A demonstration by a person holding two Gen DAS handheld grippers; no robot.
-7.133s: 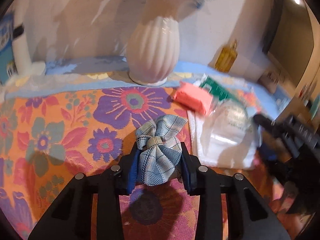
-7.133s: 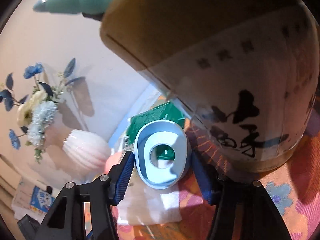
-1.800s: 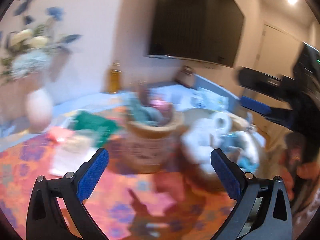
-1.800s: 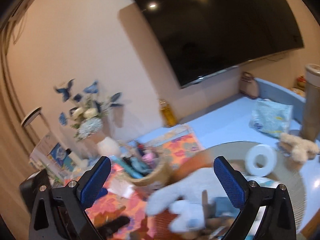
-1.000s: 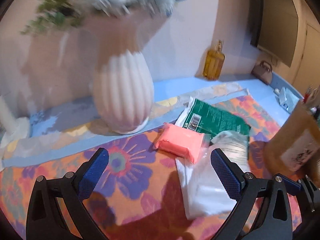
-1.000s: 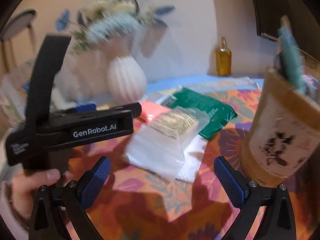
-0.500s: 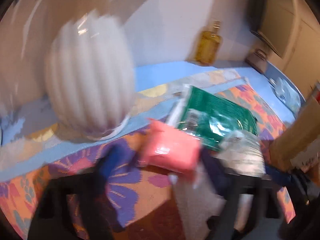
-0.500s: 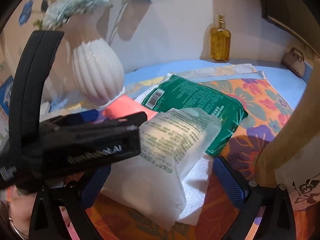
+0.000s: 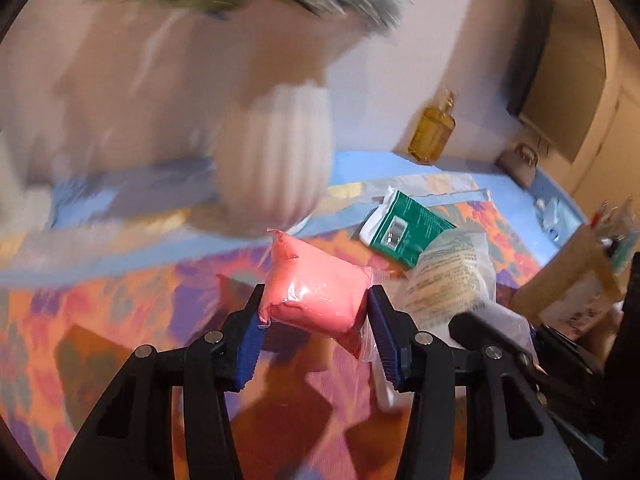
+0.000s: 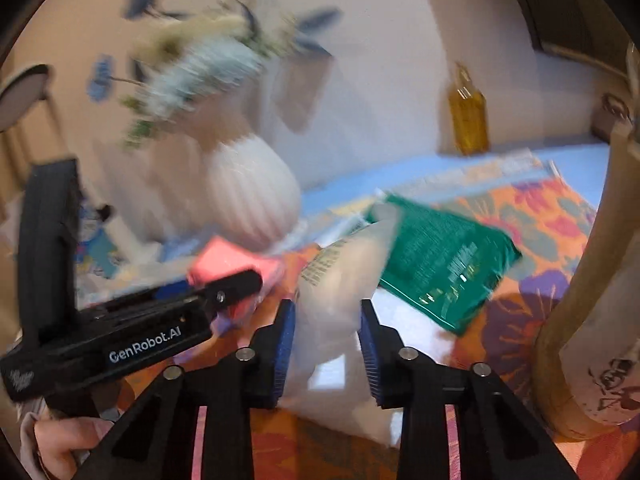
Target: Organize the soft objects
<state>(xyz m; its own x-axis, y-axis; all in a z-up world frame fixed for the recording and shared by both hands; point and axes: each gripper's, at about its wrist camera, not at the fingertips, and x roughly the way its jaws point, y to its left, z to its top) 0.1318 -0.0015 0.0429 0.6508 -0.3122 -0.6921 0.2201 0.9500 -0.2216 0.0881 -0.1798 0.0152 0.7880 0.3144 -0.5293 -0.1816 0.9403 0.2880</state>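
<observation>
From the left wrist view, the left gripper point(image 9: 314, 334) has its blue pads point(image 9: 250, 350) on either side of a pink soft pack point(image 9: 316, 290) in clear wrap. The jaws are closing, and the pads press its near end on both flanks. The pack juts away from the fingers over the floral cloth point(image 9: 132, 312), its far end pointing at the blurred white ribbed vase point(image 9: 276, 164). Just right of it sits a clear bag with printed text point(image 9: 454, 280), and beyond that a green packet point(image 9: 404, 228) lies flat. An amber bottle point(image 9: 432, 132) stands at the far wall. At the right edge, a tan paper-wrapped container point(image 9: 568, 292) and part of the right gripper's black body point(image 9: 532, 356).

Over to the right wrist view: the right gripper point(image 10: 326, 350) has the clear bag with printed text point(image 10: 340, 280) between its blue pads, jaws closing too, with the bag's near end squeezed narrow between them. The bag rests on a white cloth point(image 10: 404, 316) over the floral cloth point(image 10: 540, 216). The green packet point(image 10: 444, 260) lies just right and farther. To the left, the left gripper's black body point(image 10: 132, 332) reaches in with the pink soft pack point(image 10: 232, 260) at its tip, a hand point(image 10: 64, 440) gripping it low in the corner. Vase point(image 10: 248, 192) and flowers point(image 10: 200, 60) blur behind; amber bottle point(image 10: 466, 116) far right, tan container point(image 10: 588, 300) looming near right.
</observation>
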